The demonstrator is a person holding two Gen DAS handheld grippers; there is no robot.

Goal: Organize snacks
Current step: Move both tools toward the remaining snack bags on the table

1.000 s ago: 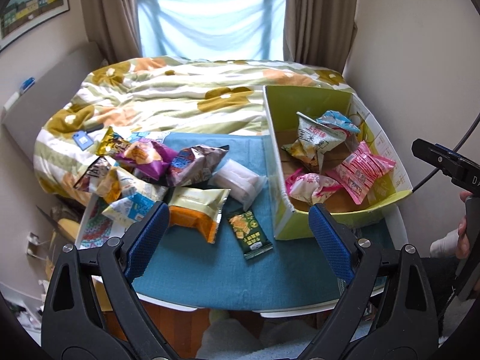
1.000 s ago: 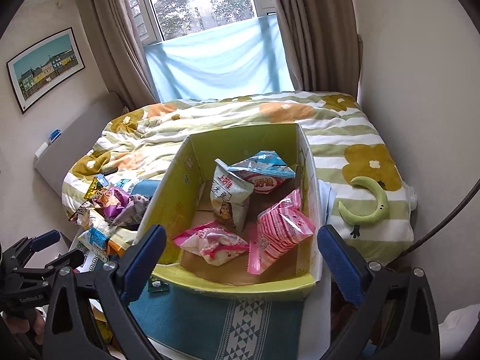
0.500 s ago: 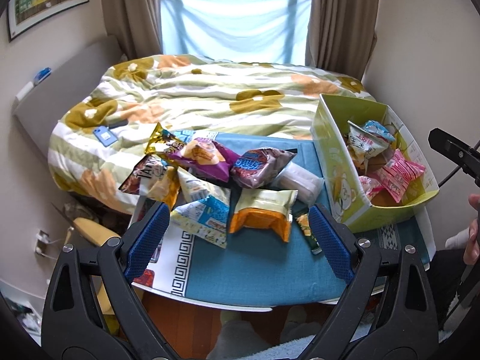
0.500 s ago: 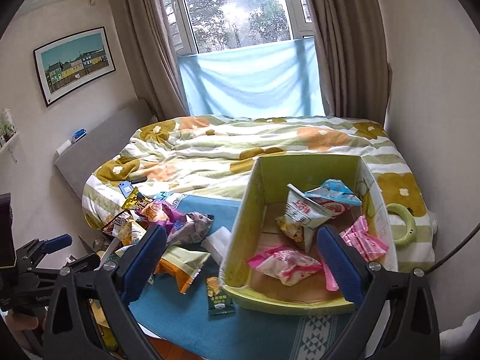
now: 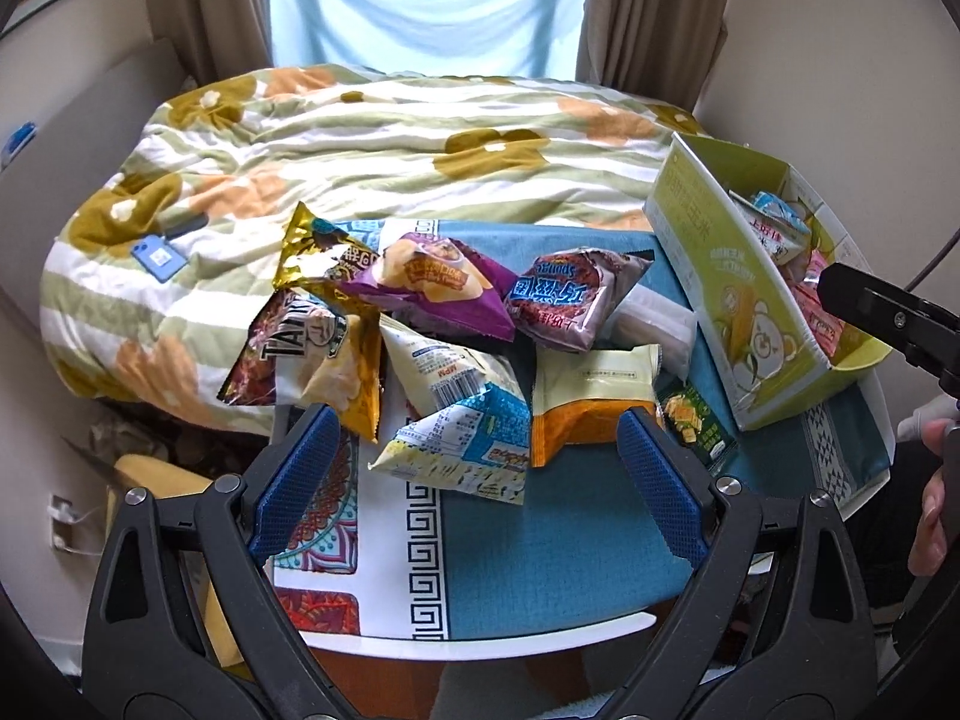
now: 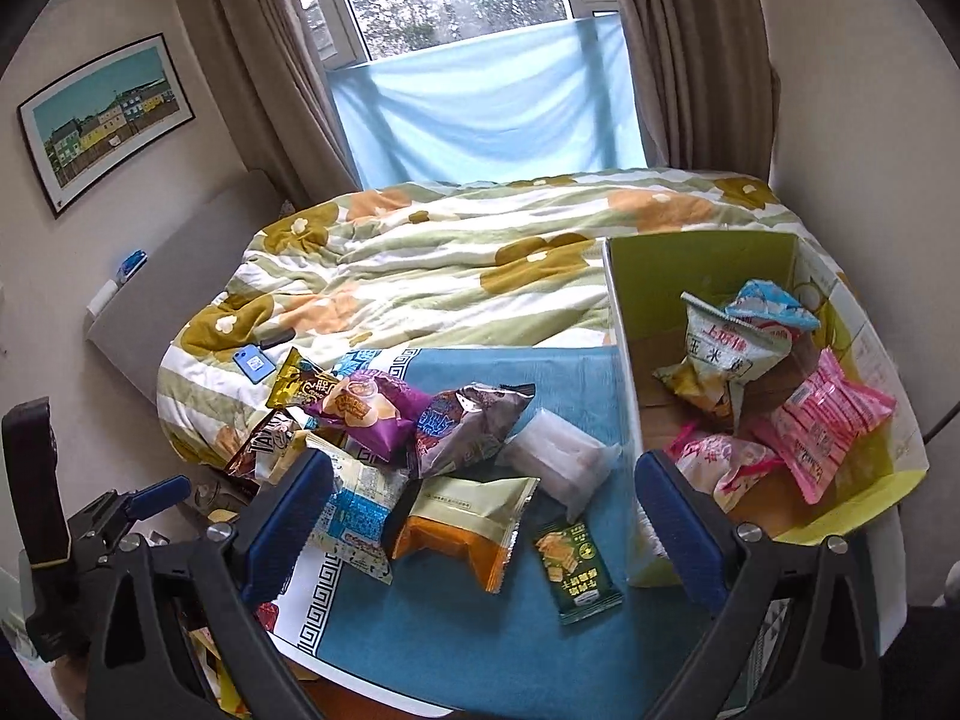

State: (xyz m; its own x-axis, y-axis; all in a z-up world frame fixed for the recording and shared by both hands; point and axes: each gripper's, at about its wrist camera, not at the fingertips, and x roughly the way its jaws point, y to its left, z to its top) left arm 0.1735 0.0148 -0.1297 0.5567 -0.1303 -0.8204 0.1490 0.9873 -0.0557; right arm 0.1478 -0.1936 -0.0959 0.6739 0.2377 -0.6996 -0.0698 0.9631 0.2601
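A heap of snack bags lies on a blue cloth point(image 5: 570, 534) over a small table. Among them are a purple bag point(image 5: 432, 285), a grey-purple bag point(image 5: 570, 300), an orange-and-cream bag point(image 5: 591, 402), a white-and-blue bag point(image 5: 462, 438) and a small green packet point(image 6: 576, 567). At the right stands a yellow-green box point(image 6: 624, 372) with several bags inside, one of them pink point(image 6: 834, 420). My left gripper point(image 5: 474, 480) hangs open above the white-and-blue bag. The right gripper point(image 6: 480, 516) is open over the orange-and-cream bag. Neither holds anything.
A bed with a flowered quilt point(image 6: 456, 264) lies behind the table, with a blue phone point(image 6: 255, 363) on it. A wall rises close on the right. The table's near edge point(image 5: 480, 636) drops to the floor. A person's hand point(image 5: 933, 510) shows at the right.
Both grippers have swung left, from the box toward the heap of snack bags, and the left one has come lower. Their jaws stayed open.
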